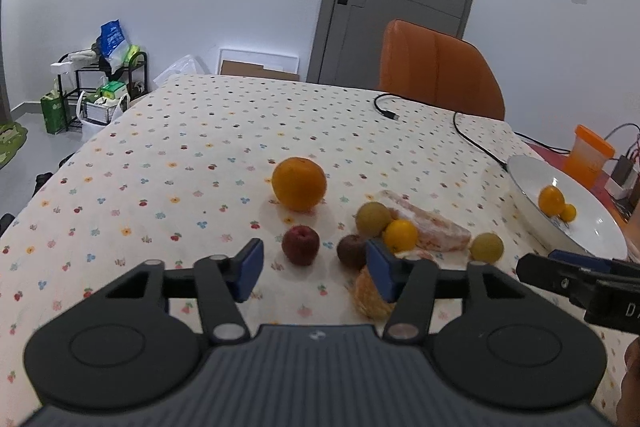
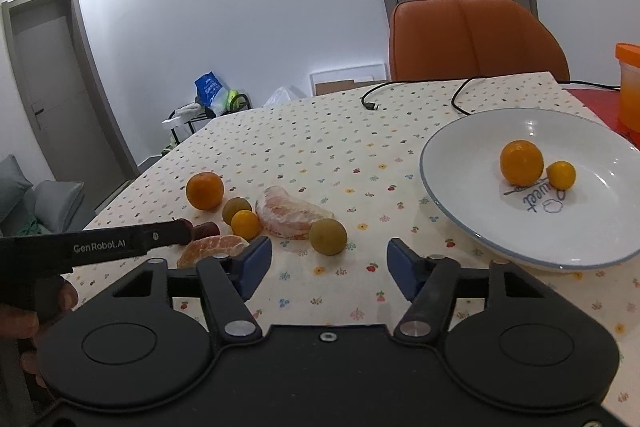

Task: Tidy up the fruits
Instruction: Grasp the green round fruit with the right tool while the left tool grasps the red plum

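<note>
Above tablecloth [image 2: 320, 155], L tongs [image 1: 314, 269] & R tongs [image 2: 329, 263] gape wide (both empty).

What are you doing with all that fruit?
A person holds tongs in each hand, sorting fruit into the white plate. Two oranges already sit in it. The big orange, a red fruit and some peeled pieces wait on the table. Both the left tongs and right tongs are open, holding nothing.

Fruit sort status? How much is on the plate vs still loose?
Done: two orange fruits sit on the white plate. In hand: nothing; left tongs and right tongs are open, empty. Left: big orange, red fruit, green-yellow fruit, peeled segments.
</note>
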Tool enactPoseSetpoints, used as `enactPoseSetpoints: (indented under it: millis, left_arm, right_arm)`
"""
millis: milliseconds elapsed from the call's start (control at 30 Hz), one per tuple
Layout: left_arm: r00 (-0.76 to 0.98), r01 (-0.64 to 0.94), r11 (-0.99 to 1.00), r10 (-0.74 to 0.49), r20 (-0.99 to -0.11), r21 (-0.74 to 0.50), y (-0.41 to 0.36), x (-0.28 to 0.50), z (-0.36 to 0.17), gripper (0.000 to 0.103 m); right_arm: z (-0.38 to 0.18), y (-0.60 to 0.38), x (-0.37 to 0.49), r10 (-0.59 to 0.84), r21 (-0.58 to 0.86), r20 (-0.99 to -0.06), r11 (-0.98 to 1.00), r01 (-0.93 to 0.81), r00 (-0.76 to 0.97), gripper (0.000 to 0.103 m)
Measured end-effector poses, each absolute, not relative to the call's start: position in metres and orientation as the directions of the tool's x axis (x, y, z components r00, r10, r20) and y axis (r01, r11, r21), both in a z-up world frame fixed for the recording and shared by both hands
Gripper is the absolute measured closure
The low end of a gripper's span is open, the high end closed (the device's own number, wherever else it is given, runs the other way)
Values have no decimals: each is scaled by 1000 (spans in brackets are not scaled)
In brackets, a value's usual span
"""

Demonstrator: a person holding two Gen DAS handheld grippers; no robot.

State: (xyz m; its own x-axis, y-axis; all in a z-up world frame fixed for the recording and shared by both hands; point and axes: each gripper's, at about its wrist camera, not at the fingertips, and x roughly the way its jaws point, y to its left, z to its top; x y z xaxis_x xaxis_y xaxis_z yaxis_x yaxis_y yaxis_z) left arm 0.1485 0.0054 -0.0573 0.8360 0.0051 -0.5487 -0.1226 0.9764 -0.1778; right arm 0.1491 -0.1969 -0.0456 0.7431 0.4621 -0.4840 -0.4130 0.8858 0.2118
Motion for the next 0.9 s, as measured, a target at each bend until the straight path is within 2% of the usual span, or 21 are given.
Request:
enactPoseSetpoints:
  millis: [133,200,533,667,733,800,900]
  left_arm:
    - [833,-145,973,21,-553,-182,11,156,-57,65]
    - [829,-154,970,24,-559,-186,14,160,-59,69]
    - [816,-157,970,20,-578,-187,19,172,-66,74]
    - [819,-151,973,23,-573,-177,18,174,-68,75]
    - [819,-147,973,21,-573,-176,17,175,-68,81]
    - [818,-144,974,16,-575,-177,17,175,-67,81]
    - [825,-137,973,7,-565,-188,16,172,-62,82]
  right_arm:
    - [-47,-194,158,461,213,-495,886,-411,737,42]
    - [-47,-193,162,460,214,-501,887,-410,733,42]
    - [-55,-181,179,461,207,-526,884,-419,714,49]
    - [-59,-180,184,461,213,-539,885,-415,705,56]
    - [-59,-179,185,458,206,-539,885,-417,707,59]
    - [-58,-179,186,460,205,-540,884,-420,705,73]
    - [-57,-180,184,465,207,-538,881,-425,703,78]
